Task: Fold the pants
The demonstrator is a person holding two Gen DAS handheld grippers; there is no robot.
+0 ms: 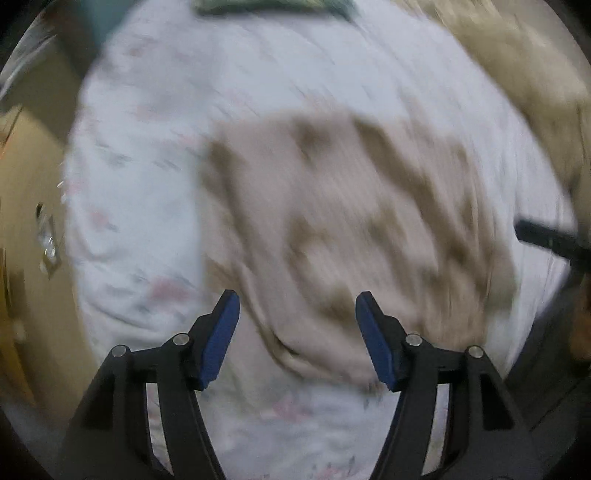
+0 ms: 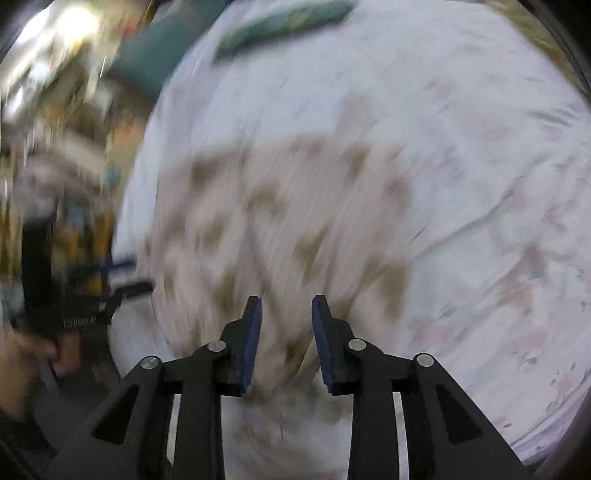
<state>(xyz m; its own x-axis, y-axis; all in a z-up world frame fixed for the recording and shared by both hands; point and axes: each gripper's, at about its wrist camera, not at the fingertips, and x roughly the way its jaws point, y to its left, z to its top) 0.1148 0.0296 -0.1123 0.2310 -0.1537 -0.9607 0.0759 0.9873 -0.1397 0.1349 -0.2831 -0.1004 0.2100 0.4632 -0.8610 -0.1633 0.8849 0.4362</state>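
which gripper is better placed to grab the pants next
Right, by a little, though blur limits this. The right gripper hangs over the beige patterned pants themselves; the left gripper sits nearer their edge. Both are open and empty.

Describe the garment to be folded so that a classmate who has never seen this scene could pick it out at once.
Start from the white bedsheet with faint pink and grey print that fills most of both views. In its middle lies a bunched heap of cloth, the pants. They are pale beige with darker olive-brown blotches, unlike the flat green item at the sheet's far edge.
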